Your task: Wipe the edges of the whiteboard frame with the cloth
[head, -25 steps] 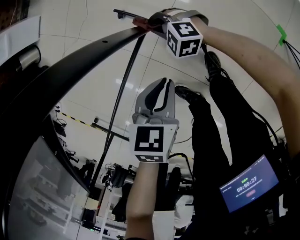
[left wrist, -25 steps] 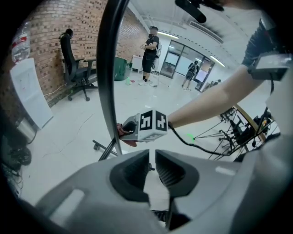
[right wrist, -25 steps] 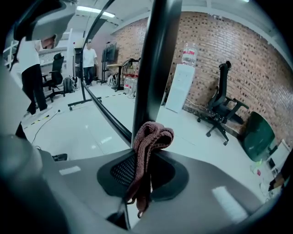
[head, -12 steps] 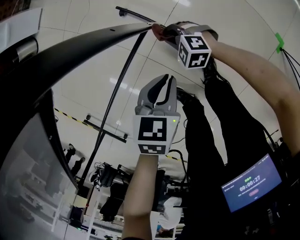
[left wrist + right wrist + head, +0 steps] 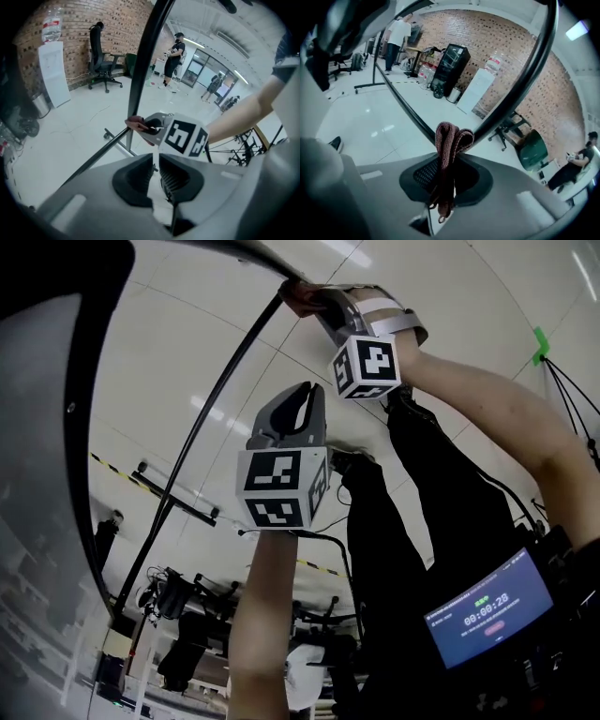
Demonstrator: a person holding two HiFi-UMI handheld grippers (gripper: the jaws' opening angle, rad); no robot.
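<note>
Ribbed knit cloth [image 5: 446, 140] against glossy black frame [image 5: 493, 120].

**Left tongs** [image 5: 302, 397]: light grey moulded shell. The black pads [image 5: 180, 177] are ribbed on the inner face. The cube [image 5: 278, 487] behind them carries black-and-white square markers on every visible face.

**Right tongs** [image 5: 309, 298]: matching grey shell. The black pads [image 5: 421, 172] have a fine mesh texture. A white band [image 5: 382, 307] crosses the body, and there is a second marker cube [image 5: 367, 367].

**Person:** forearms uncovered, black trousers [image 5: 450, 493] and black shoes [image 5: 354, 461]. A dark unit with a lit blue screen [image 5: 487, 610] showing a timer is worn on the body.
</note>
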